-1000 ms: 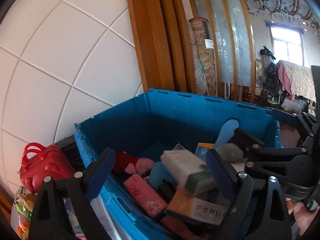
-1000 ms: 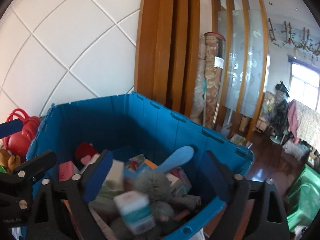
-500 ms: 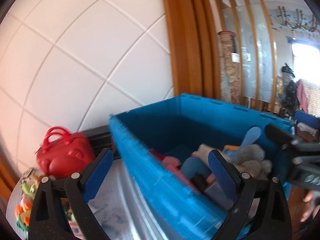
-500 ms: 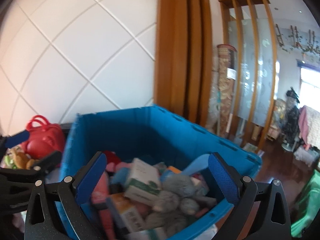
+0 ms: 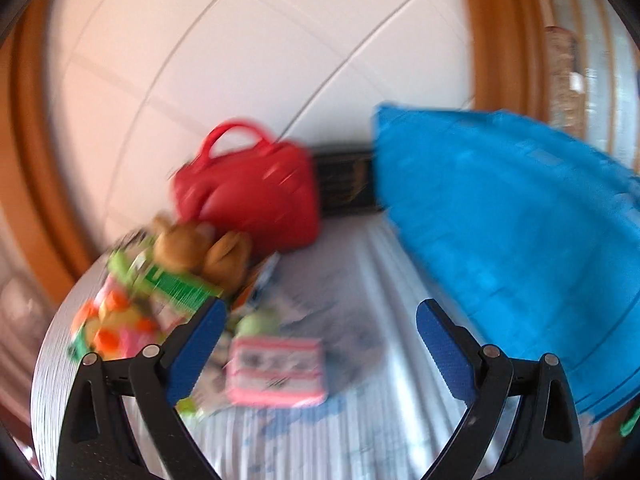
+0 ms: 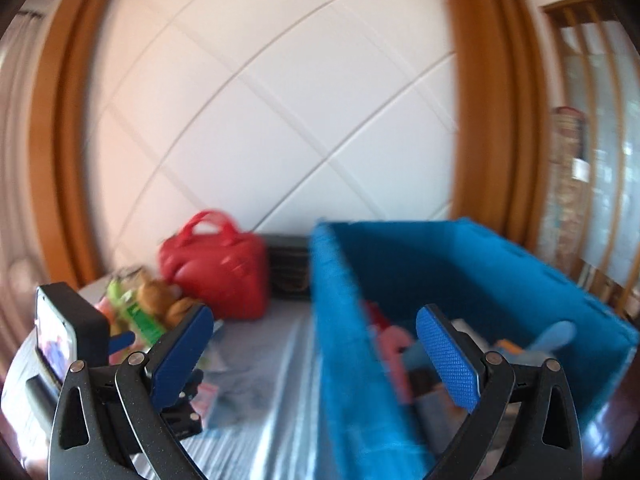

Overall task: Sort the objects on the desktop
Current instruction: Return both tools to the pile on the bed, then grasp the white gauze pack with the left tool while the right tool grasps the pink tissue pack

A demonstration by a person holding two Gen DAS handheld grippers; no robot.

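left gripper: mine, jaws spread wide with nothing between them, aimed down at the table over a pink box that lies flat on the pale cloth.
right gripper: mine too, spread as wide as it goes and empty, straddling the near wall of the blue crate.
blue crate: stands on the right part of the table, and in the right view i can see it already has a jumble inside, something pink, a light blue spoon-like shape, some boxes; blur hides the rest.
left on the table: a red handbag by the wall, a brown plush toy just in front of it, a green carton under the plush, and an orange and pink toy pile at the left edge.
dark object: a black thing sits between the handbag and the crate, too blurred to name.
progress: i judge the sorting well under way but not finished, since a good cluster is not yet in the crate.
next: the pink box looks like my nearest pick.
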